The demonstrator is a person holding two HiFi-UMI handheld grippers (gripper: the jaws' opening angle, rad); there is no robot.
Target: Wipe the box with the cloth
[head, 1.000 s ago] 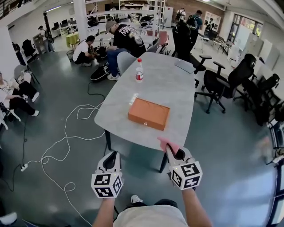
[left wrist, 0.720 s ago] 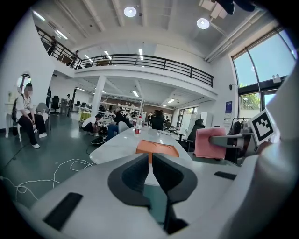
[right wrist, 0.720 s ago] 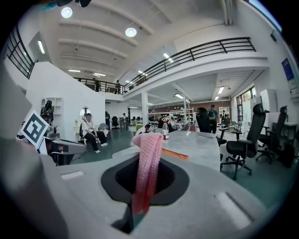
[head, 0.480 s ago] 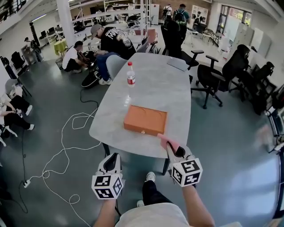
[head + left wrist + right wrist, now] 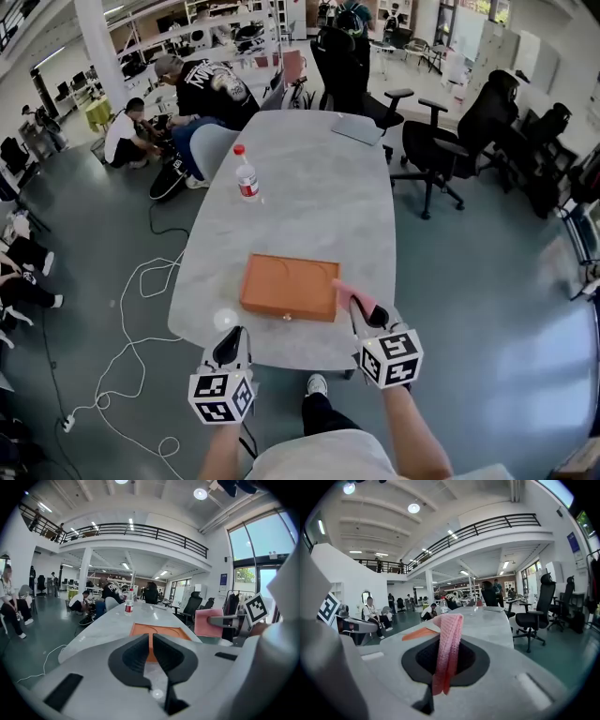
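An orange box (image 5: 289,287) lies flat near the front edge of the grey table (image 5: 309,202); it also shows as the box (image 5: 159,632) and the box (image 5: 419,633) in the two gripper views. My right gripper (image 5: 364,309) is shut on a pink cloth (image 5: 348,294), which hangs at the box's near right corner. The cloth (image 5: 449,648) stands clamped between the right gripper's (image 5: 447,654) jaws. My left gripper (image 5: 232,341) hovers at the table's front edge, left of the box, shut and holding nothing. Only a thin slit shows between the left gripper's (image 5: 151,641) pads.
A water bottle (image 5: 246,174) stands further back on the table, and a laptop (image 5: 358,129) lies at the far end. Office chairs (image 5: 427,150) stand to the right. White cables (image 5: 131,319) trail on the floor at left. People sit beyond the far left corner.
I have come closer to the table. The box now lies just ahead of both grippers, and the cloth in the right gripper has reached the box's near right corner.
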